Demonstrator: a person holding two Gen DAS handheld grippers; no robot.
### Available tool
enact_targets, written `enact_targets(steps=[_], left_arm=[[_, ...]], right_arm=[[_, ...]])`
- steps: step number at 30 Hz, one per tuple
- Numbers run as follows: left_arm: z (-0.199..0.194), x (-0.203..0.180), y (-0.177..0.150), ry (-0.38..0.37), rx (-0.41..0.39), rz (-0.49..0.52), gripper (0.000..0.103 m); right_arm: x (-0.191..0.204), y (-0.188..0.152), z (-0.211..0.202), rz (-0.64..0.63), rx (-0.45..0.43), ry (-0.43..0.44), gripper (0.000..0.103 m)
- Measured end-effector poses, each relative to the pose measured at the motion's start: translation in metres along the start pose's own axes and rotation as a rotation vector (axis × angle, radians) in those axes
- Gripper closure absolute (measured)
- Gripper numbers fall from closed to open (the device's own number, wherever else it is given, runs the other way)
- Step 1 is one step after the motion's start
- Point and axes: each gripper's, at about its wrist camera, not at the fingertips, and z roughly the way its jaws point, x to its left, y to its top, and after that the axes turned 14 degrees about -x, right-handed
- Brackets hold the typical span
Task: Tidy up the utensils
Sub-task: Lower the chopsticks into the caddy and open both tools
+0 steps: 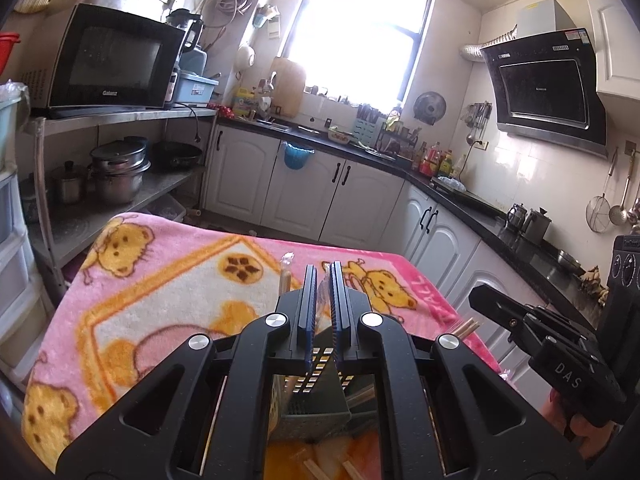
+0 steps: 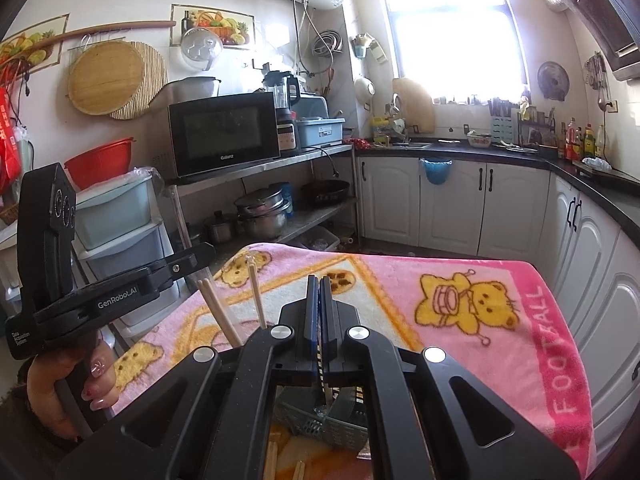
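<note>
Both grippers, left gripper (image 1: 324, 276) and right gripper (image 2: 319, 289), have jaws nearly closed, contents unclear, and could topple the slotted basket (image 2: 320, 420) holding chopsticks (image 2: 218, 308).

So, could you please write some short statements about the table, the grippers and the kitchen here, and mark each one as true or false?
1. The table is covered with a pink blanket printed with yellow bears. True.
2. The left gripper has its fingers spread wide apart. False: its jaws stand close together, with only a thin gap between them.
3. A grey slotted basket sits under the grippers, with chopsticks standing up beside it. True.
4. The microwave stands on the floor. False: it stands on the top shelf of a metal rack.
5. The right gripper is shut or nearly so. True.
6. The cabinet doors under the counter are black. False: they are white with dark handles.
</note>
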Motion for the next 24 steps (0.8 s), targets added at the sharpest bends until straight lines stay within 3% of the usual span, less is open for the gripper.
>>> enact_targets(steps=[8, 12, 24], left_arm=[[-0.005, 0.005, -0.006, 0.011, 0.009, -0.003, 0.099], [-0.01, 0.006, -0.006, 0.015, 0.01, -0.005, 0.099], [-0.033, 0.009, -0.003, 0.009, -0.003, -0.005, 0.06]], right_arm=[[-0.003, -0.008, -0.005, 0.007, 0.021, -0.013, 0.1], [-0.001, -0.01, -0.01, -0.01, 0.025, -0.021, 0.092], [0.002, -0.015, -0.031, -0.051, 0.045, -0.046, 0.073]])
